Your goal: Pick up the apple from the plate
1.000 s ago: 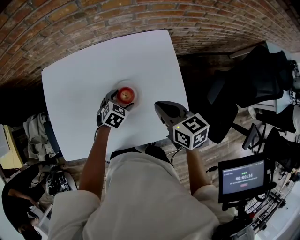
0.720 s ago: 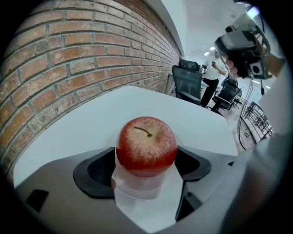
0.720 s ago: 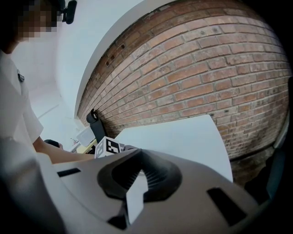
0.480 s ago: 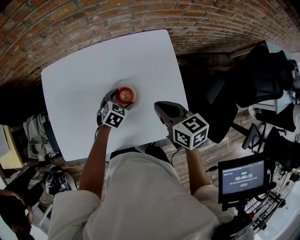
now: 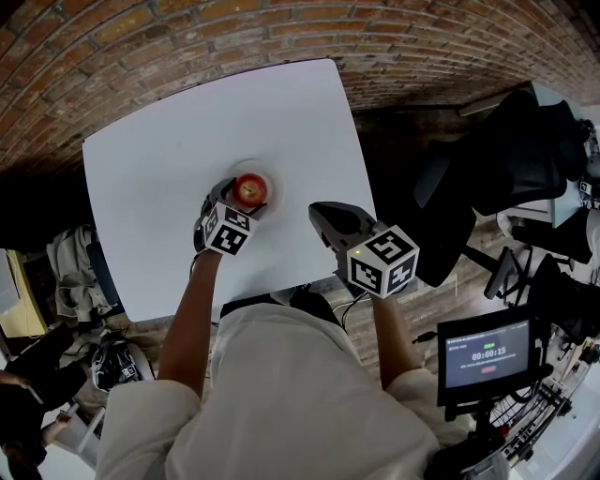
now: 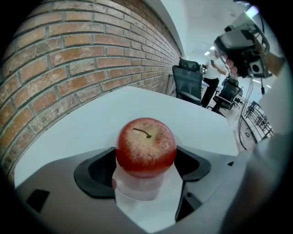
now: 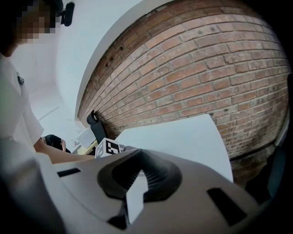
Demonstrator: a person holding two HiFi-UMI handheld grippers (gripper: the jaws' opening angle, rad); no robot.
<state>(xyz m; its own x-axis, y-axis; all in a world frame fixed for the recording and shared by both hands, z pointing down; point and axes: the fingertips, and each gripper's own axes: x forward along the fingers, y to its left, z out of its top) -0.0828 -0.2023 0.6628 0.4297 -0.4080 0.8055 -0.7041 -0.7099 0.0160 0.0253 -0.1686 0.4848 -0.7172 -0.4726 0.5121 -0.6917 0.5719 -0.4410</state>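
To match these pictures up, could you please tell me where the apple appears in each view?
Head view: apple at the middle of the white table.
Left gripper view: apple centre frame, between the jaws.
Right gripper view: not in it.
Shared landmark: brick wall behind the table.

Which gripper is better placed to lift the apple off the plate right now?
Left. The left gripper has the apple between its jaws, which seem to press it on both sides as it sits on the plate. The right gripper is shut, empty and off to the side.
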